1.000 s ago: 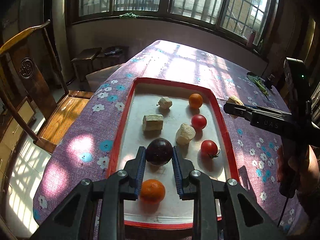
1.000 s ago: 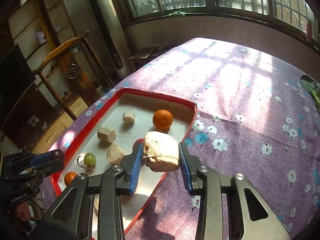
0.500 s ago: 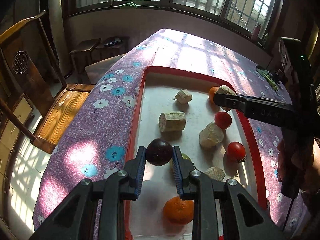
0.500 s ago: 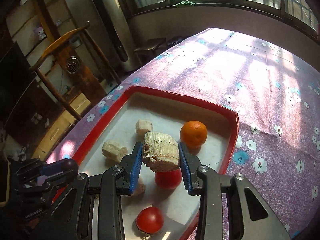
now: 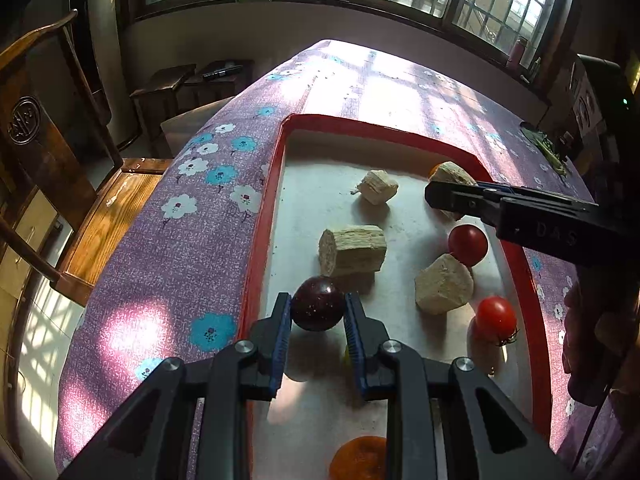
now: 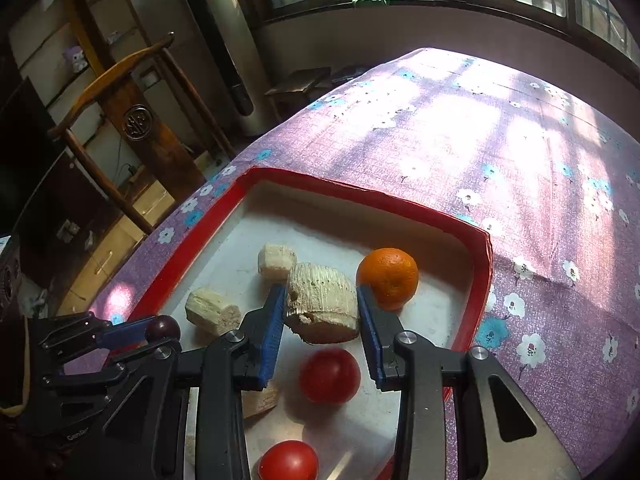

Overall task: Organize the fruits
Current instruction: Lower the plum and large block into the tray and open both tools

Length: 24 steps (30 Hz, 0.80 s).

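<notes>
The red-rimmed tray [image 5: 256, 236] is sitting on the desk [image 5: 168, 240], which is wearing a purple flowered cloth. The left gripper [image 5: 318, 314] is clamping a dark plum [image 5: 318, 303] between its blue pads, holding it over the tray's left side. The right gripper [image 6: 322, 304] is pinching a pale cut chunk [image 6: 322, 300] above the tray's middle.

In the left wrist view, the tray is holding a pale log-shaped piece [image 5: 352, 250] at 12 o'clock from the plum, a smaller pale piece [image 5: 376, 192] further up, a blocky pale piece [image 5: 444, 290] at 3 o'clock, and two red tomatoes [image 5: 467, 245] [image 5: 496, 318] along the right rim. An orange [image 5: 360, 458] is peeking out at 6 o'clock, half hidden by the gripper.

In the right wrist view, another orange [image 6: 387, 278] is lying at 2 o'clock from the held chunk, near the tray's far right corner.
</notes>
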Tool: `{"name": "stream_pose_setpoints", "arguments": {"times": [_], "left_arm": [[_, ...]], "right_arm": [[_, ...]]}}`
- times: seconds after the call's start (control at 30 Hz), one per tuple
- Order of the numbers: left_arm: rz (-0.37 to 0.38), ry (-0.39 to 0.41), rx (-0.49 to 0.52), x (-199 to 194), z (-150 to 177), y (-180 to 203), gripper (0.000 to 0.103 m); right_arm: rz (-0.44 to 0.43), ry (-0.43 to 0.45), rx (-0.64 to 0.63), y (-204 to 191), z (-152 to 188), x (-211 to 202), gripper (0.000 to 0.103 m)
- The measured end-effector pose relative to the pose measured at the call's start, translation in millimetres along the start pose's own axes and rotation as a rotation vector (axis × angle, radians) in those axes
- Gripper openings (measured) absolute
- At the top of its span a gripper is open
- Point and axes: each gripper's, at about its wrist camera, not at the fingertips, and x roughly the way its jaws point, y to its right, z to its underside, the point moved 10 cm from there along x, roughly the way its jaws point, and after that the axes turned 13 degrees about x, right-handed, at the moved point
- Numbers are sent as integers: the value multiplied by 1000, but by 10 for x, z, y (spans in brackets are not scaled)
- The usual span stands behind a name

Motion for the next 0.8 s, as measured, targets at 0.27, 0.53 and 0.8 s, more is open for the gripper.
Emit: {"name": "stream_pose_setpoints", "arguments": {"times": [0.27, 0.53, 0.8], "left_arm": [[-2, -2, 10, 41, -7, 19, 29], [-1, 4, 6, 58, -23, 22, 29], [-11, -5, 4, 89, -37, 12, 29]], "right_arm": [[1, -3, -114, -221, 110, 42, 34], [27, -41, -45, 9, 90, 202, 34], [59, -54, -94, -25, 86, 239, 34]]}}
